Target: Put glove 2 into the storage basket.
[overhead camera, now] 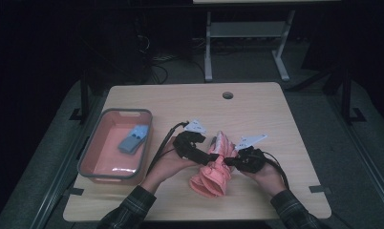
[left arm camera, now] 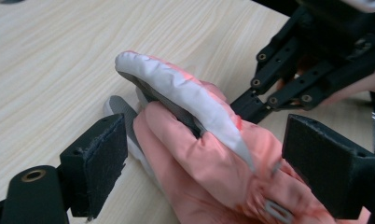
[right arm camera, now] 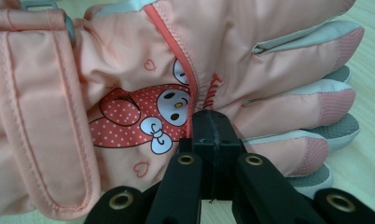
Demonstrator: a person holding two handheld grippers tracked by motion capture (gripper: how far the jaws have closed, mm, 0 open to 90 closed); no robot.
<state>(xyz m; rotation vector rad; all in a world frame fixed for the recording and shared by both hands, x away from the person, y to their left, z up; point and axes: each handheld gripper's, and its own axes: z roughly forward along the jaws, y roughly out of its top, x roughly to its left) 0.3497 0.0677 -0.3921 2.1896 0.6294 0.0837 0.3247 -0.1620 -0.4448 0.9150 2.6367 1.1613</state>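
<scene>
A person's two hands are coming in from the near edge of the surface [overhead camera: 276,109], each holding a tool. The left tool [left arm camera: 202,163] is standing wide, its jaws flanking the pink glove [left arm camera: 209,163] without pressing on it; the glove is lying between the pads, with the right pad clear of the fabric. The right tool [right arm camera: 212,135] is sitting pinched shut, its two pads pressed together against the back of the glove beside the cartoon print, and whether a fold of fabric is caught between them is hard to tell. In the high view, the glove [overhead camera: 214,171] is lying on the wooden surface near the front, between the left tool [overhead camera: 207,155] and the right tool [overhead camera: 230,162], cuff toward the person and fingers pointing away. Farther to the left, a pink tray with a grey rim [overhead camera: 92,145] is resting on the surface, holding a blue and grey item [overhead camera: 133,139]. Beyond, a round hole [overhead camera: 227,95] is showing near the far edge.
</scene>
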